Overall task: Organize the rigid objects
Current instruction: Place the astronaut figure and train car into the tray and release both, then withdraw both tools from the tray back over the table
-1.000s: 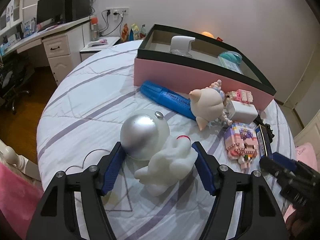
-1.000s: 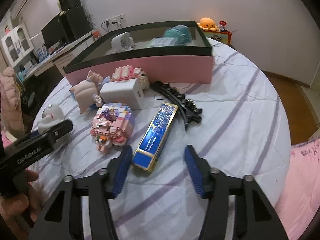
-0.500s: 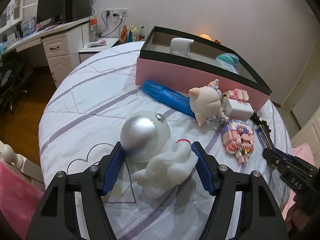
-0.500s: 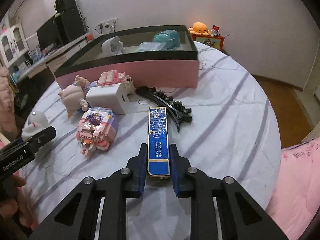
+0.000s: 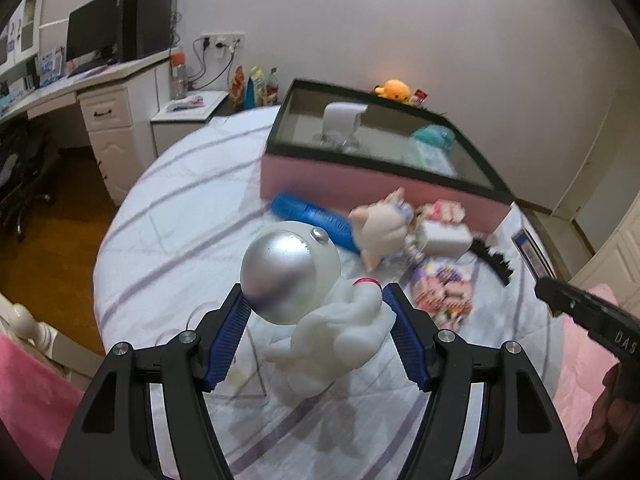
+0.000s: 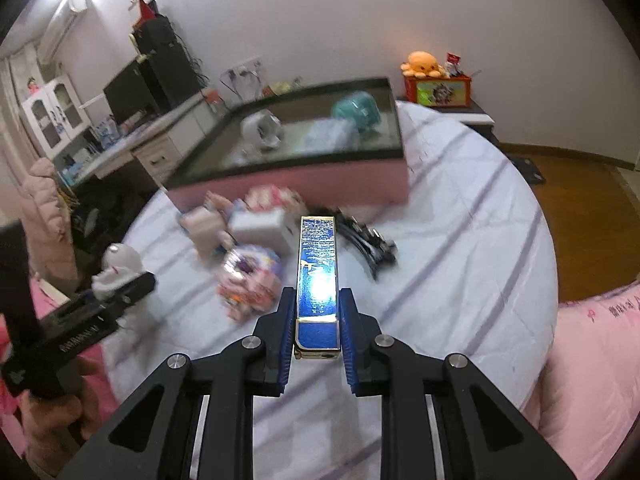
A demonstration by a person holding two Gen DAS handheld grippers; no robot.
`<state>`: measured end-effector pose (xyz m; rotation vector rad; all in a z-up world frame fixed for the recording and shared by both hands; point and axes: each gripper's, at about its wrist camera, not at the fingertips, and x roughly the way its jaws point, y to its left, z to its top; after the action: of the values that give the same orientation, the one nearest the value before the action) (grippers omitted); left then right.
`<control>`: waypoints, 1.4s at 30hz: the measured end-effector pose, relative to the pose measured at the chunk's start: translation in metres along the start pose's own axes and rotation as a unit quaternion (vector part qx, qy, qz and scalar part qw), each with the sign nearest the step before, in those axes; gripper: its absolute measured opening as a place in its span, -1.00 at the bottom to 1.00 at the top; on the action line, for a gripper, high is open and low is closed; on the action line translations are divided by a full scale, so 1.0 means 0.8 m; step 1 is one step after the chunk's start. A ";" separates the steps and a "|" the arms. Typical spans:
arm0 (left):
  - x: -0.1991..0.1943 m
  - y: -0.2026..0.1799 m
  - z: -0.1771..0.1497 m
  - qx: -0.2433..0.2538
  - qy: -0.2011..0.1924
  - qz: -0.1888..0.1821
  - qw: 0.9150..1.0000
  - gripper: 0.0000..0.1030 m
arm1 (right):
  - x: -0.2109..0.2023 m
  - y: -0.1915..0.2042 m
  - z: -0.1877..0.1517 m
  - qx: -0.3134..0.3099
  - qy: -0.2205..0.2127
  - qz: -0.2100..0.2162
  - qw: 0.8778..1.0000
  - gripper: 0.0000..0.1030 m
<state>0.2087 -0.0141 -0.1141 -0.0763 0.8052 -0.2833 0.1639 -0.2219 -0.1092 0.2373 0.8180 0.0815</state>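
Note:
My left gripper (image 5: pixel 316 312) is shut on a white astronaut figure (image 5: pixel 320 304) with a silver helmet and holds it above the table. My right gripper (image 6: pixel 318 312) is shut on a long blue box with gold trim (image 6: pixel 318 276), also lifted off the table. The pink storage box with a black rim (image 5: pixel 376 184) stands at the back; it also shows in the right wrist view (image 6: pixel 304 178). It holds a white device (image 5: pixel 340 122) and a teal object (image 5: pixel 434 138).
On the striped round table (image 5: pixel 180 216) lie a blue marker (image 5: pixel 316 220), a pig figure (image 5: pixel 380 232), a white adapter (image 5: pixel 444 236), a pink brick model (image 5: pixel 444 288) and a black hair clip (image 6: pixel 368 240). A desk and chair stand far left.
My left gripper has lifted the astronaut off the table. My right gripper closed on the blue box, then raised it; both views now look down from higher.

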 end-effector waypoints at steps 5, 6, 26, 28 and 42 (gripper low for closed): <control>-0.009 -0.013 0.043 0.016 -0.027 -0.014 0.999 0.34 | -0.002 0.016 0.052 -0.019 -0.032 0.024 0.999 -0.59; -0.010 -0.016 0.054 0.018 -0.035 -0.020 0.999 0.34 | 0.000 0.018 0.064 -0.023 -0.039 0.025 0.999 -0.59; 0.150 -0.057 0.190 0.052 0.012 -0.015 0.998 0.35 | 0.164 -0.023 0.173 -0.028 0.039 -0.024 0.999 -0.59; 0.162 -0.058 0.188 0.052 0.024 -0.004 0.998 0.36 | 0.168 -0.025 0.171 -0.028 0.042 -0.026 0.998 -0.58; 0.055 -0.024 0.146 0.012 -0.056 0.043 0.997 1.00 | 0.066 -0.021 0.133 -0.007 -0.047 -0.017 0.999 0.96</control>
<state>0.3173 -0.0496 -0.0604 -0.0343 0.6920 -0.2053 0.2777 -0.2488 -0.0806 0.2125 0.7276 0.0431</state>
